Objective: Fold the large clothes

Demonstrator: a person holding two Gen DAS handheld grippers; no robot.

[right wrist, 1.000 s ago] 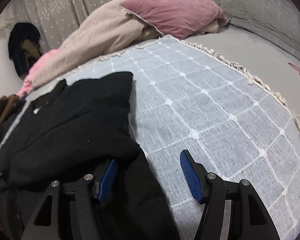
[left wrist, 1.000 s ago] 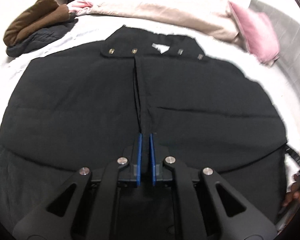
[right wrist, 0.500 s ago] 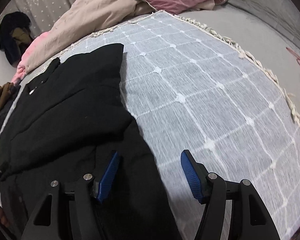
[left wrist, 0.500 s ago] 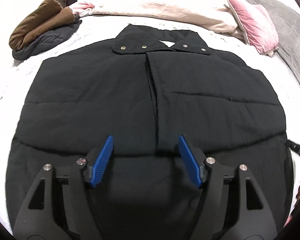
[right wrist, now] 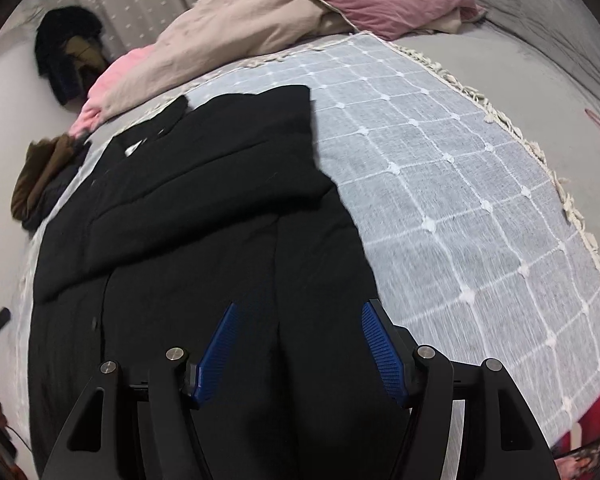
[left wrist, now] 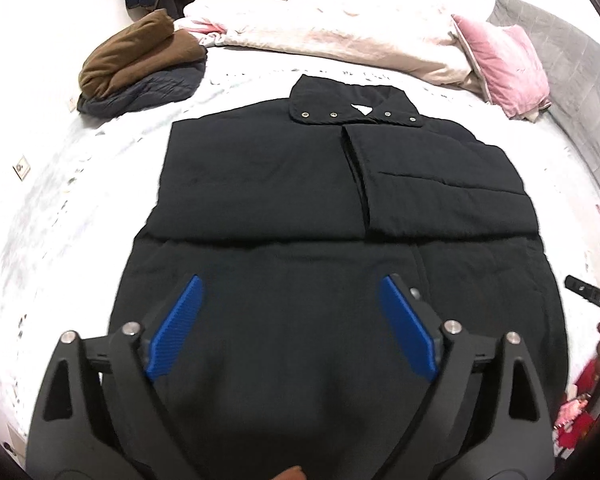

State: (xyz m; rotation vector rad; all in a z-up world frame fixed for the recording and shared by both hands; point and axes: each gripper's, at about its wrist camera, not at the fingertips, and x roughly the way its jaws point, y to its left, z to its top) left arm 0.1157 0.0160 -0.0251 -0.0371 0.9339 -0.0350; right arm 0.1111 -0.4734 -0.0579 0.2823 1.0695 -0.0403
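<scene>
**Puffy black coat, both tongs empty**

The black padded coat (left wrist: 284, 184) lay flat on the white checked throw (right wrist: 440, 184), collar away from me, both sleeves folded in across the chest. The left gripper (left wrist: 292, 328) had just been opening and stood wide with nothing between; the right gripper (right wrist: 300, 348) was partly spread, also empty. The coat looked bulky, soft and springy, so I'd pinch the hem corners deep.

Black coat (left wrist: 268, 184); pale grey throw (right wrist: 440, 184), white grid; pink pillow (left wrist: 504, 68); cream duvet (left wrist: 340, 40); brown garment (left wrist: 136, 56); blue gripper pads (left wrist: 408, 332).
</scene>
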